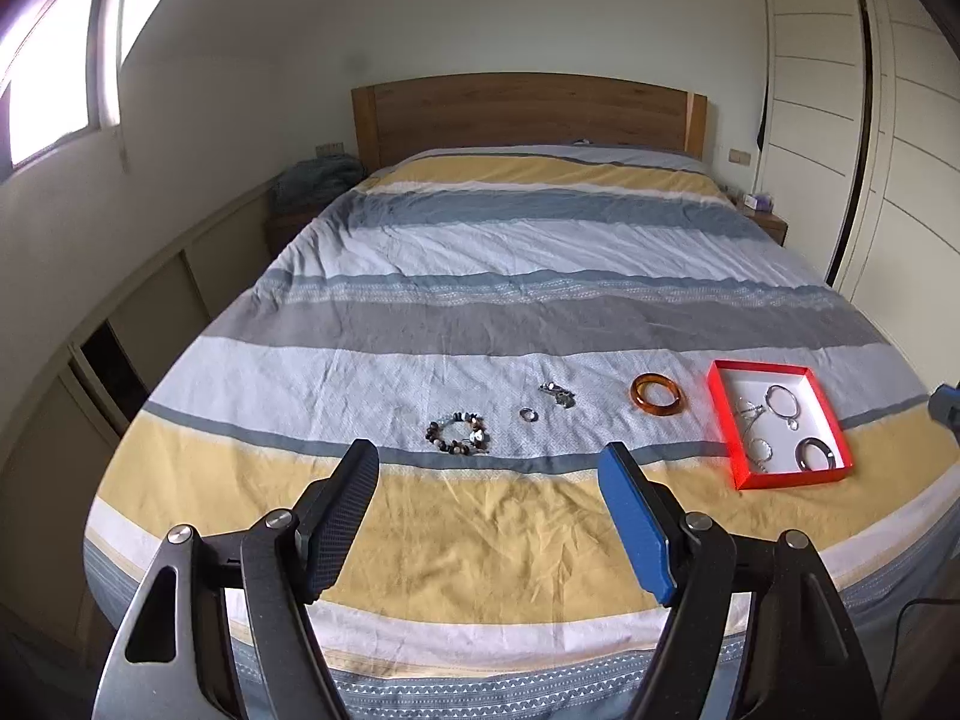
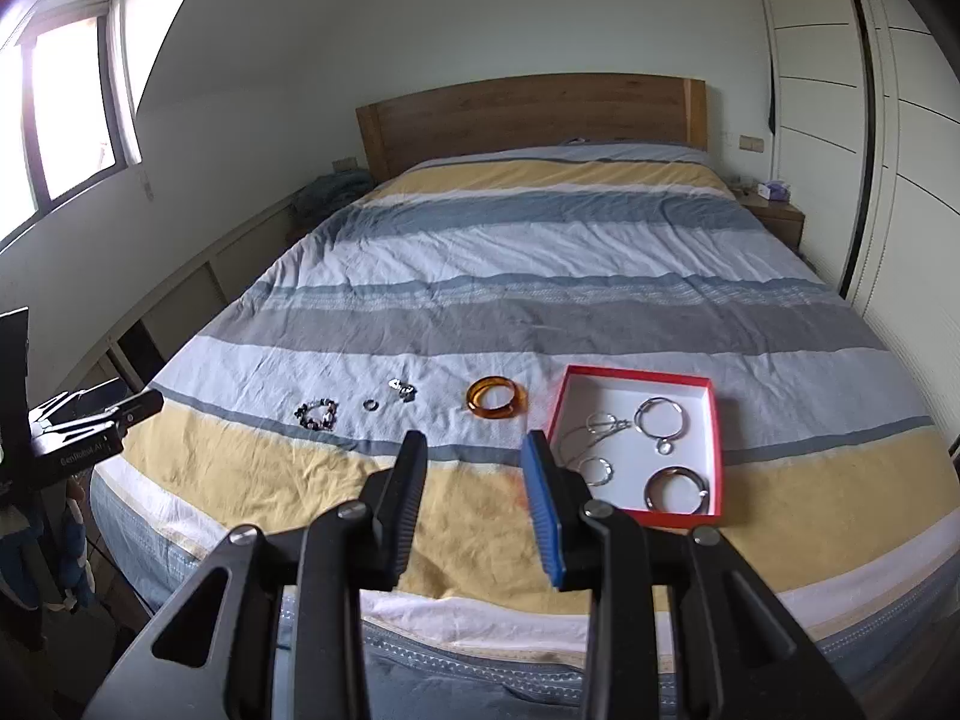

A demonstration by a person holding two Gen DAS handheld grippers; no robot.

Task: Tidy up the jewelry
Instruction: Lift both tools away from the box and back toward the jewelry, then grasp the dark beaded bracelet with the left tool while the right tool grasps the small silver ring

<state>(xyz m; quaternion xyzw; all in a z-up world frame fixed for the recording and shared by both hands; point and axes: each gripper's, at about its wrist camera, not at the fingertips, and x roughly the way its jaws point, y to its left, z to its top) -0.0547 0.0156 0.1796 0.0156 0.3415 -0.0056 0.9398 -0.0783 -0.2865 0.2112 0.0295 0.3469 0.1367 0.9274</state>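
A red box (image 1: 720, 414) (image 2: 714, 414) with a white inside lies on the bed and holds several silver rings and bangles (image 2: 659, 415). Left of it on the bedspread lie an amber bangle (image 1: 657, 396) (image 2: 497, 397), a small silver piece (image 1: 558, 394) (image 2: 403, 389), a small ring (image 1: 528, 414) (image 2: 370, 404) and a beaded bracelet (image 1: 459, 433) (image 2: 317, 414). My left gripper (image 1: 489, 459) is open and empty above the bed's near edge, in front of the beaded bracelet. My right gripper (image 2: 475, 450) is open and empty, just left of the box's near corner.
The striped bedspread (image 1: 510, 276) covers the whole bed up to a wooden headboard (image 1: 528, 114). Nightstands stand at both sides of the headboard. A white wardrobe (image 1: 870, 138) runs along the right. The left gripper also shows at the left edge of the right wrist view (image 2: 90, 420).
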